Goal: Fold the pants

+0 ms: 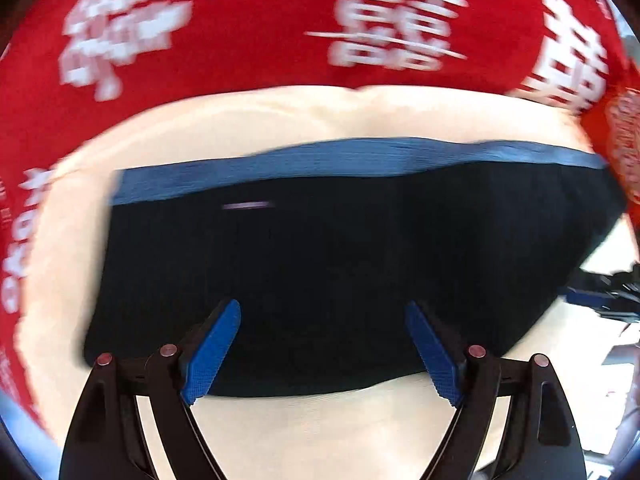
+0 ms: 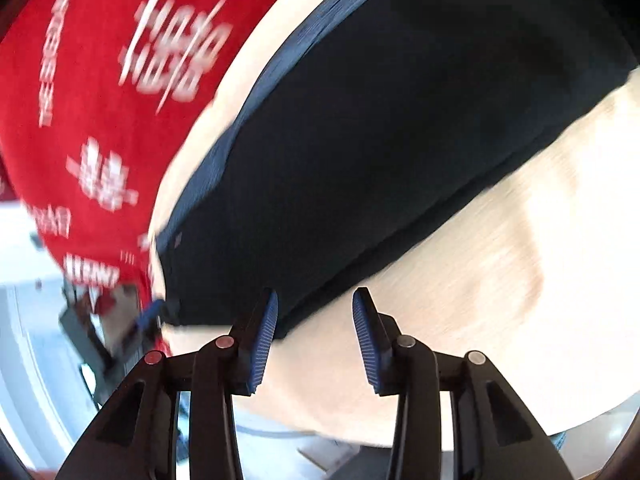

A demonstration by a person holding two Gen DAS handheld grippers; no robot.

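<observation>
The pants (image 1: 320, 248) are dark, almost black, and lie folded flat on a cream surface (image 1: 320, 112), their blue waistband (image 1: 340, 160) along the far edge. My left gripper (image 1: 322, 306) hovers over the near part of the pants with its jaws wide apart and nothing between the blue pads (image 1: 212, 352). In the right wrist view the pants (image 2: 400, 120) run diagonally, the waistband (image 2: 260, 92) on the upper left side. My right gripper (image 2: 317, 292) stands partly open at the pants' near edge. Only cream surface (image 2: 500, 260) and a sliver of cloth edge show between its fingers.
A red cloth with white characters (image 1: 260, 20) covers the area beyond the cream surface, also at the left in the right wrist view (image 2: 92, 80). A blurred black and blue shape (image 1: 600, 292) sits at the pants' right end. Pale floor and dark objects (image 2: 100, 340) lie below the edge.
</observation>
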